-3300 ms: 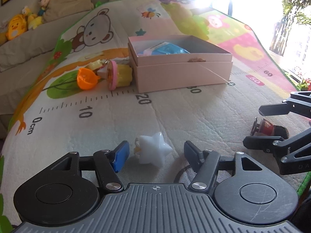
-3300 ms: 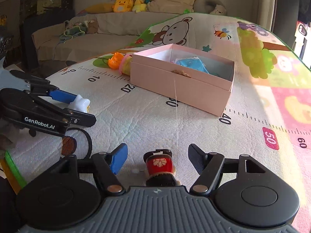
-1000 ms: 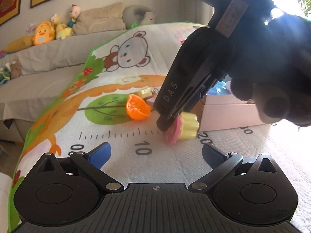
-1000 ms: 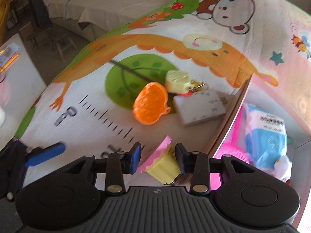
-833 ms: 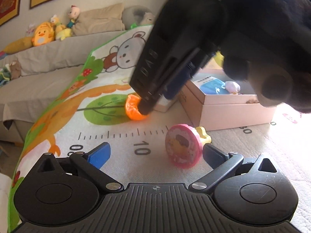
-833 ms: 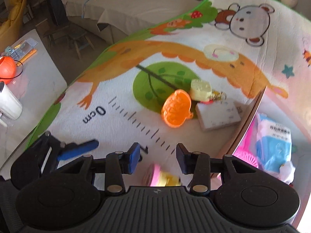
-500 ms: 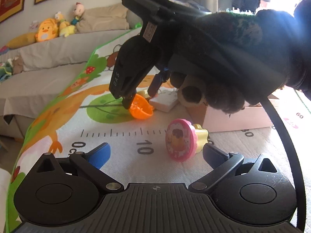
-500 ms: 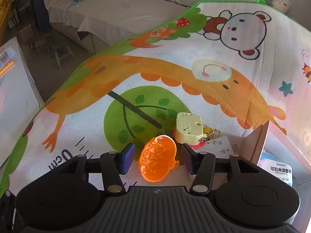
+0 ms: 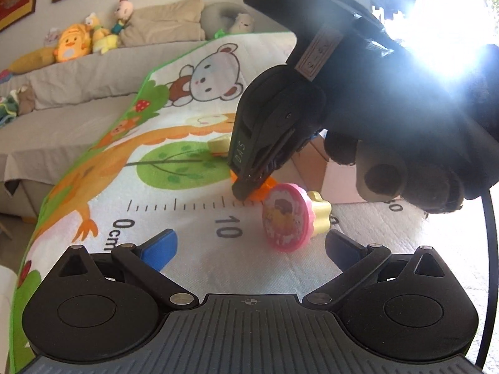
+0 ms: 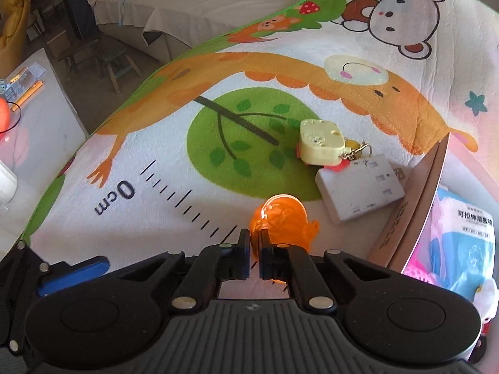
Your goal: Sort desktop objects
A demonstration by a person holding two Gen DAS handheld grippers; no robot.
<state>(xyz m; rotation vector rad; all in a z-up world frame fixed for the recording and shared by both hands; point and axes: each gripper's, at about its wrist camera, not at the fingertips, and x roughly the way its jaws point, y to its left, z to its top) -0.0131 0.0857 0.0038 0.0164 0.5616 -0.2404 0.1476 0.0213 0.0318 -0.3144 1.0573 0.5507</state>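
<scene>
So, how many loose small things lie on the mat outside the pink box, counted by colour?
Orange: 1, the pumpkin toy pinched in the right gripper
Pale yellow: 1, the cheese keychain
White: 1, the adapter
Pink and yellow: 1, the cupcake toy
Total: 4

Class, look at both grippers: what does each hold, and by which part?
The right gripper has just closed on the orange toy's near edge. The left gripper is open, holding nothing.

R hand-held gripper (image 10: 255,243) clamped (tilted down), L hand-held gripper (image 9: 249,244) wide
</scene>
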